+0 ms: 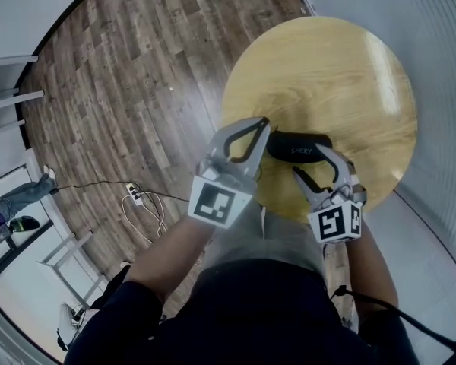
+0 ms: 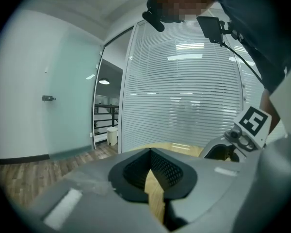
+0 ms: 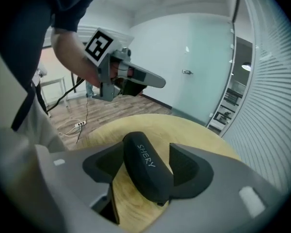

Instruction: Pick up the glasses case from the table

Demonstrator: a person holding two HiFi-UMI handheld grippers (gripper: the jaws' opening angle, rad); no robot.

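The glasses case lies flat on the round bench, close to its near edge. The right gripper stands open astride it, a pad on each long side and a gap showing at the left pad, so nothing is gripped yet. A sound grasp probably means settling the jaws lower around the case's middle and square across its width before closing, since the smooth rounded shell could slip from a shallow or skewed pinch. The left gripper, clenched on nothing, hovers just beside the case's left end and had best not nudge it.
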